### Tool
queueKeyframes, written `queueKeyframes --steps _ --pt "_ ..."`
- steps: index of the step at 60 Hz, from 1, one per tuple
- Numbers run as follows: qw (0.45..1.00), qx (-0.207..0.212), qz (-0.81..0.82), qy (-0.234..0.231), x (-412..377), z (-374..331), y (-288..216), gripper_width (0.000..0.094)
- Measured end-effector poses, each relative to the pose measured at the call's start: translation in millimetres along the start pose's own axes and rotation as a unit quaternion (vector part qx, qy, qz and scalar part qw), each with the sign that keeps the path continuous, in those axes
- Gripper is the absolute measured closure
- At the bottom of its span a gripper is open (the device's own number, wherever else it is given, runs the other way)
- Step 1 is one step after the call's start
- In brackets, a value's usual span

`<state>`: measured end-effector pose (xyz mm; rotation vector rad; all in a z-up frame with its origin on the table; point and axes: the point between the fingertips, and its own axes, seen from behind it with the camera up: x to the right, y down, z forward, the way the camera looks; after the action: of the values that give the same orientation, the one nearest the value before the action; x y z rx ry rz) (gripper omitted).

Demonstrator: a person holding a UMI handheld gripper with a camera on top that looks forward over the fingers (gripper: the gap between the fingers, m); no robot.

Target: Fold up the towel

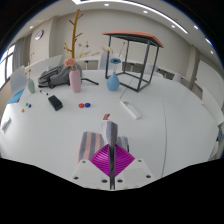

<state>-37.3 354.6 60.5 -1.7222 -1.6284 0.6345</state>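
Note:
A striped towel (94, 143), grey with blue and brown bands, lies on the white table (170, 125) just ahead of my fingers. A grey fold of it stands up between the magenta pads. My gripper (112, 160) is shut on that fold, the two pads pressed together with the cloth pinched in the thin line between them. The rest of the towel trails to the left of the fingers, and the part under them is hidden.
Beyond the towel on the table are a white flat box (130, 108), a black remote (55, 102), small red and blue pieces (83, 102), a pink vase (75, 80), a blue vase (114, 80), a yellow branch stand (73, 35) and a black-framed side table (135, 55).

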Motion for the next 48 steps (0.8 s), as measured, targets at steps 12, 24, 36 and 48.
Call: queueKeyframes --steps 12,24,36,48 --pt "0.999 -0.019 -0.034 0.023 23.3 8.0 33.3 0.0134" --pt "0.999 -0.023 0.022 -0.026 -24.1 -112.3 8.6 0.0086" --pt "0.998 -0.014 0.036 -0.047 -62.0 -226.5 -7.2 0.0084" --pt "0.999 0.01 0.037 -0.034 -68.7 -271.4 -6.4 0.0085"
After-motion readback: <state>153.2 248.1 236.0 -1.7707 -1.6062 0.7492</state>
